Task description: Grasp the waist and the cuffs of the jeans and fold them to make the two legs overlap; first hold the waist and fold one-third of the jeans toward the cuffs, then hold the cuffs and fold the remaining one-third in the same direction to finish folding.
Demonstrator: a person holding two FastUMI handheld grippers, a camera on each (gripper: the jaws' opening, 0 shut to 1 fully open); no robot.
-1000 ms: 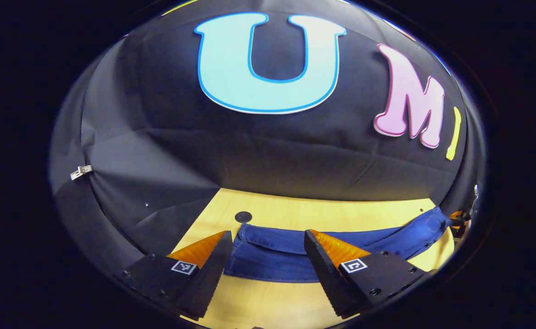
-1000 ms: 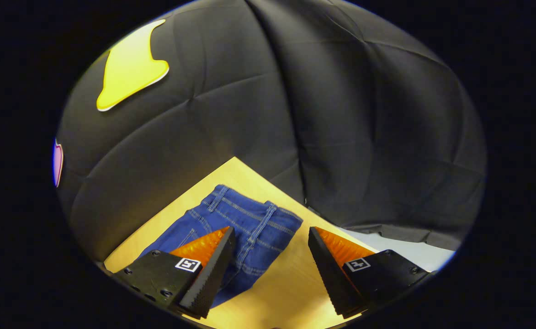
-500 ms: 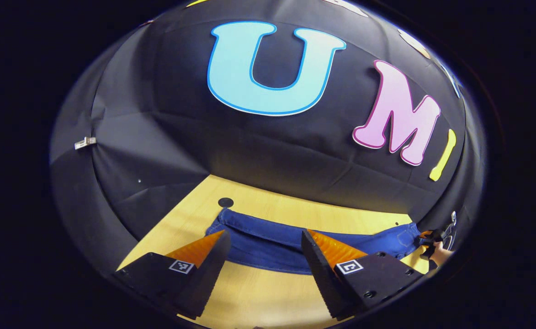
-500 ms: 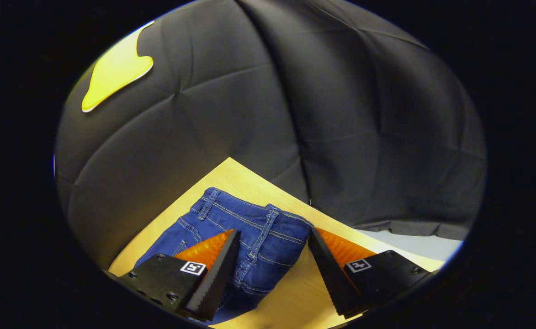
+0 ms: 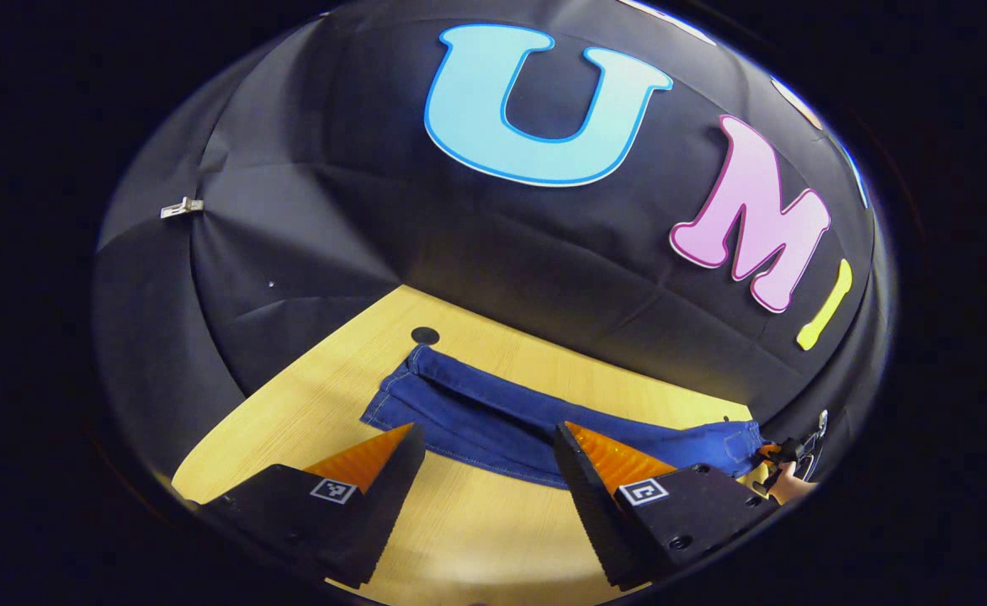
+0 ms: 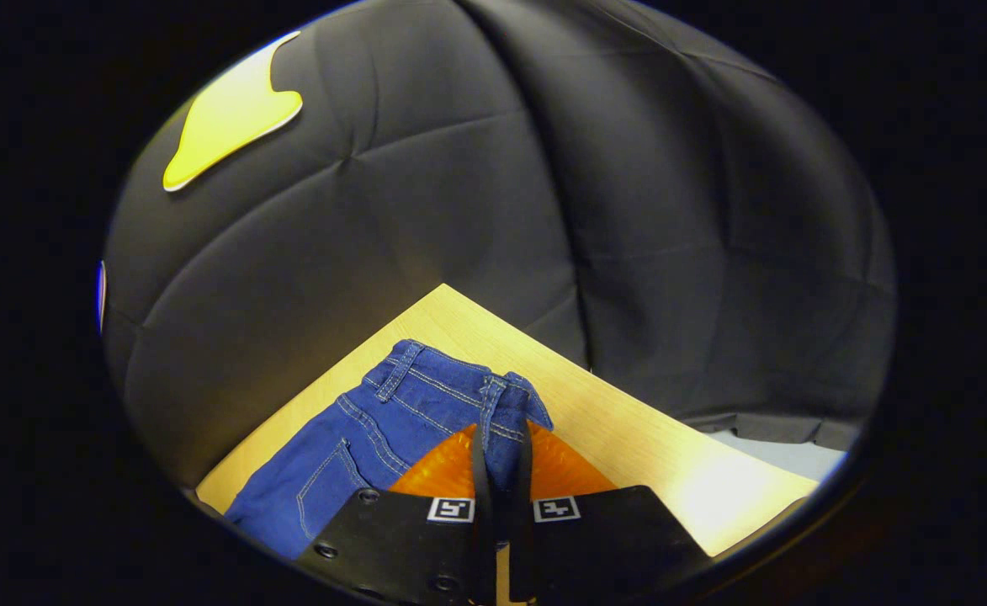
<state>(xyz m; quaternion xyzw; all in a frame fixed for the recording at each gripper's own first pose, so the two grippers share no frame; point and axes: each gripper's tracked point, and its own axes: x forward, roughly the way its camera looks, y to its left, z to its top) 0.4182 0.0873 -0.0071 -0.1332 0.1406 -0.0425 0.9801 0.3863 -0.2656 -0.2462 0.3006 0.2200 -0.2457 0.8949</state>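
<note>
jeans [image 5: 493, 417]: stretched out long on the yellow wooden surface [image 5: 476, 539], cuff end near the far left corner by a little black dot [image 5: 425, 335], waist end off to the right. Looks like the legs are already stacked on each other, but can't be 100% sure from here.

right gripper [image 6: 501, 471]: jaws clenched on the waist [image 6: 501, 404], denim pinched between both fingers, belt loops poking up just past the tips.

left gripper [image 5: 485, 467]: jaws spread wide, grasping nothing, hovering just short of the leg fabric near the cuff end.

done so far: waist is gripped, that's basically it.

still to go: my guess is pretty much all the folding, so the waist third over toward the cuffs, then the cuff third. Early days.
</note>
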